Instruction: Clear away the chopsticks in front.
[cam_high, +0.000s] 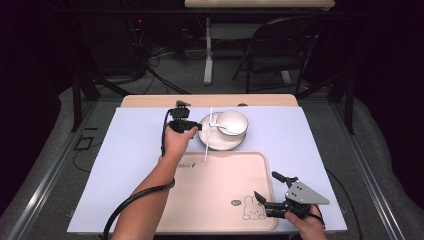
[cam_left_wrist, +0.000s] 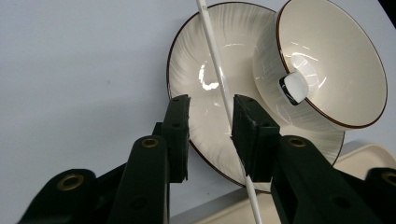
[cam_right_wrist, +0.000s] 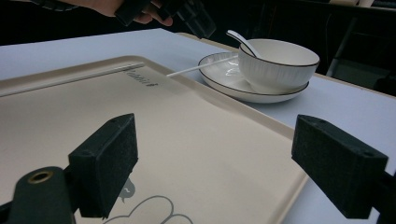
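Note:
A thin white chopstick (cam_high: 208, 135) lies across the left side of a ribbed white plate (cam_high: 212, 141), its near end over the tray's rim. My left gripper (cam_high: 197, 127) reaches in from the plate's left. Its jaws straddle the chopstick (cam_left_wrist: 219, 70), which runs along the right pad (cam_left_wrist: 250, 135) while the left pad (cam_left_wrist: 180, 135) stands apart from it, so the left gripper (cam_left_wrist: 211, 105) is open. A white bowl (cam_high: 232, 121) sits on the plate with a white spoon (cam_left_wrist: 294, 86) in it. My right gripper (cam_high: 266, 185) hovers wide open over the tray's right edge, holding nothing.
A beige tray (cam_high: 220, 200) with a rabbit drawing fills the near middle of the pale blue mat (cam_high: 130, 150). In the right gripper view the tray (cam_right_wrist: 187, 140) lies below the right gripper (cam_right_wrist: 217, 135), with plate (cam_right_wrist: 261, 95) and bowl (cam_right_wrist: 278, 63) beyond. A folding chair (cam_high: 277, 50) stands behind the table.

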